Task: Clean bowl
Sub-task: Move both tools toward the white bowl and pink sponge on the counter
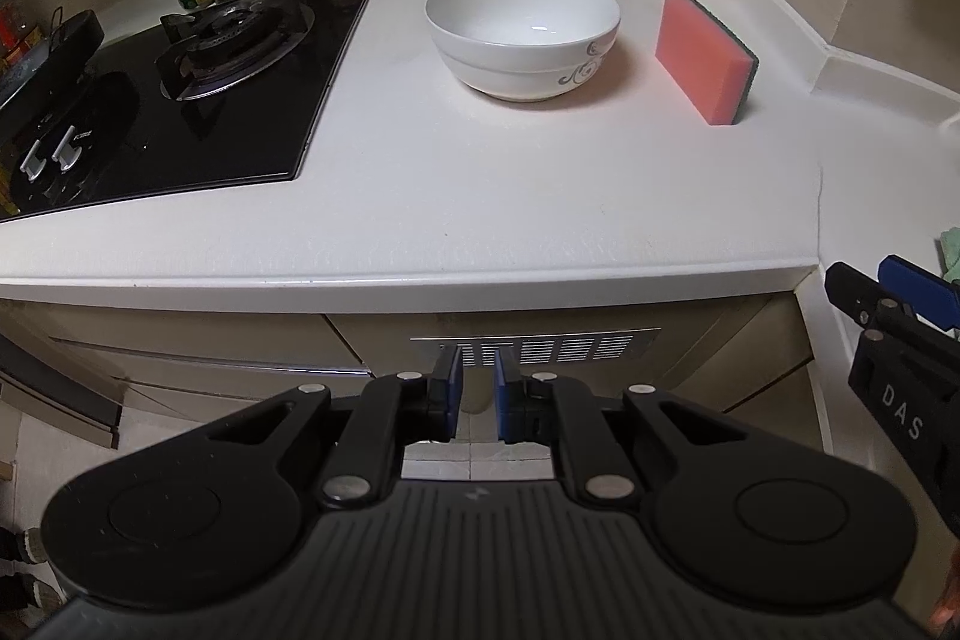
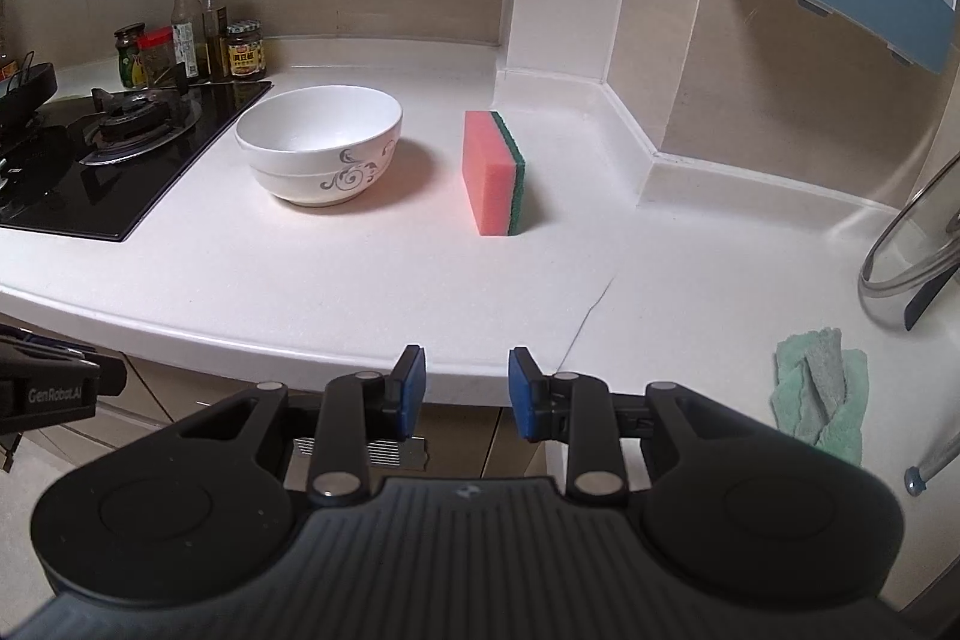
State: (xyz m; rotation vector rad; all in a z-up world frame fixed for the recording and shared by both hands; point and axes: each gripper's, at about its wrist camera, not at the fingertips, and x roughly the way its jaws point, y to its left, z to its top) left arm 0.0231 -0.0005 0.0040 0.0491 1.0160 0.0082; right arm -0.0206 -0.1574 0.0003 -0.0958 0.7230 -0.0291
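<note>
The bowl (image 1: 522, 31) stands upright on the counter (image 1: 420, 196), between the hob (image 1: 198, 100) and the sponge (image 1: 702, 61). It looks empty; no residue can be made out. The sponge stands on its long edge just beside the bowl and apart from it, pink face toward the bowl, green scouring face away.

Both grippers hang short of the counter edge, well apart from bowl and sponge. The left gripper (image 1: 477, 391) has its jaws parted by a narrow gap with nothing between them. The right gripper (image 2: 467, 391) has its jaws parted wider, also empty.

Judged step: approach and pick up the sponge; cleaning has not begun.

Recommended procedure:
- Use the right gripper for the sponge, which lies on its side of the bowl.
- Set one pad on the pink face and one on the green face, near the top edge.
- Widen the jaws first if the sponge exceeds the gap.
- Use the left gripper to steady the bowl at its rim; widen its jaws first.
- Keep clear of the cloth (image 2: 822, 394) and lid (image 2: 906, 268) at the right.
</note>
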